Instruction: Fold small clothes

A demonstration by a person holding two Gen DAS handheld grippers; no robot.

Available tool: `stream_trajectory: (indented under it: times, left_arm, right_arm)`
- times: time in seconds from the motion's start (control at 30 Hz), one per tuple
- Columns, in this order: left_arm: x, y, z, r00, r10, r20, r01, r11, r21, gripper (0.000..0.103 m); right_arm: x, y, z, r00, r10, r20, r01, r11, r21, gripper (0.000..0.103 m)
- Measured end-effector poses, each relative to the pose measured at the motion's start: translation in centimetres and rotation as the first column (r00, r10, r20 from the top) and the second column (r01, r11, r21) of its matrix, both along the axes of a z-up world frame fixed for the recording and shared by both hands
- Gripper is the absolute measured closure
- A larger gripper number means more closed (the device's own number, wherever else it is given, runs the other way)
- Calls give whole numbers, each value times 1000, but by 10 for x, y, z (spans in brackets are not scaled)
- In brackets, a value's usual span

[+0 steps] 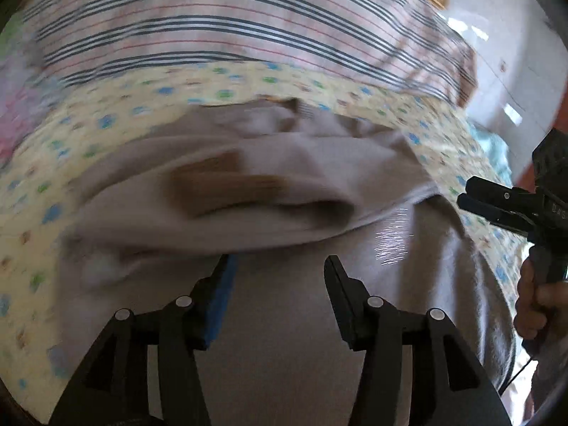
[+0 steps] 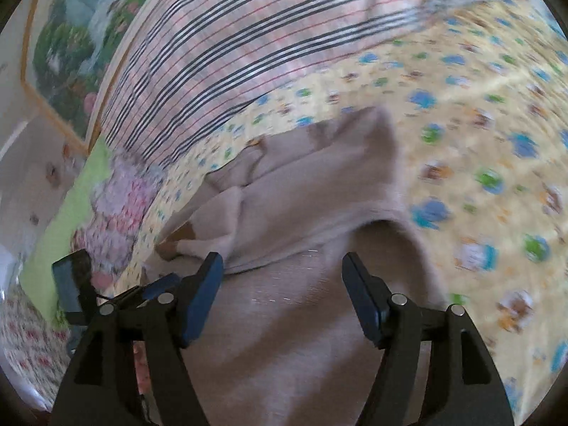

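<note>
A small beige garment (image 1: 284, 191) with brown patches lies partly folded on a yellow patterned sheet (image 1: 88, 124). It also shows in the right wrist view (image 2: 301, 195). My left gripper (image 1: 278, 262) is open just above the garment's near part, holding nothing. My right gripper (image 2: 282, 261) is open over the same cloth, at a fold edge. In the left wrist view the right gripper (image 1: 468, 202) shows at the right edge in a hand, its fingers close together; in the right wrist view the left gripper (image 2: 156, 287) shows at lower left. Both views are motion-blurred.
A pink, navy and white striped blanket (image 1: 230, 28) lies beyond the garment on the bed. A pink floral cloth (image 2: 120, 206) and a green one (image 2: 67, 213) lie at the left. A framed picture (image 2: 78, 32) stands by the white wall.
</note>
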State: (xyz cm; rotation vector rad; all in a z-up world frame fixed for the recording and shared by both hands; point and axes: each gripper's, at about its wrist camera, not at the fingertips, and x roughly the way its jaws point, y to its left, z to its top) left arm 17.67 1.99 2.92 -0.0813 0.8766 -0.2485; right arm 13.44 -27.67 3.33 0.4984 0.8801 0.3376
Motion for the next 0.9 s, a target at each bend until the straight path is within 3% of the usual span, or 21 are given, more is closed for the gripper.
stream_trajectory:
  times: [0.13,0.27,0.4,0.53,0.6,0.63,0.7,0.77,0.8,0.83,0.9]
  left_arm:
    - [-6,65,1,984,180,7,-180,981,78,49]
    - [10,114,-14,944,326,-45,-313,932,183,49]
    - [23,125,-22,945,319,-74,-305,940,149,49]
    - [31,120,-30,949,302,-91,-290,948,129,49]
    - [36,123,-33,941,320,-112,-308,945,114,49]
    - [39,124,-34,938,325,-121,-314,944,97,50]
    - [43,124,-31,937,328,-122,-321,944,75,51]
    - [46,122,-30,936,330,-119,-322,943,82,56]
    - [49,119,-31,938,324,-124,-316,945,84,74]
    - [52,116,-32,937,321,-138,-312,947,83,83]
    - [50,109,-29,930,346,-122,-331,935,127,86]
  right_arm:
    - [20,53,7,987,151,44,-146,984,-105,33]
    - [37,111,11,950,301,81,-270,925,-268,33]
    - [47,171,8,892,443,85,-351,801,-484,33]
    - [55,217,-13,828,561,15,-422,640,-642,33]
    - [58,226,-22,824,566,12,-401,598,-695,37]
    - [63,225,-26,831,557,10,-397,606,-689,45]
    - [76,213,-27,855,518,-1,-411,678,-610,81]
    - [86,198,-23,888,460,9,-388,760,-522,95]
    - [91,188,-19,903,428,20,-371,805,-463,96]
    - [95,175,-14,917,397,31,-353,848,-395,96]
    - [100,150,-1,942,329,72,-296,911,-286,97]
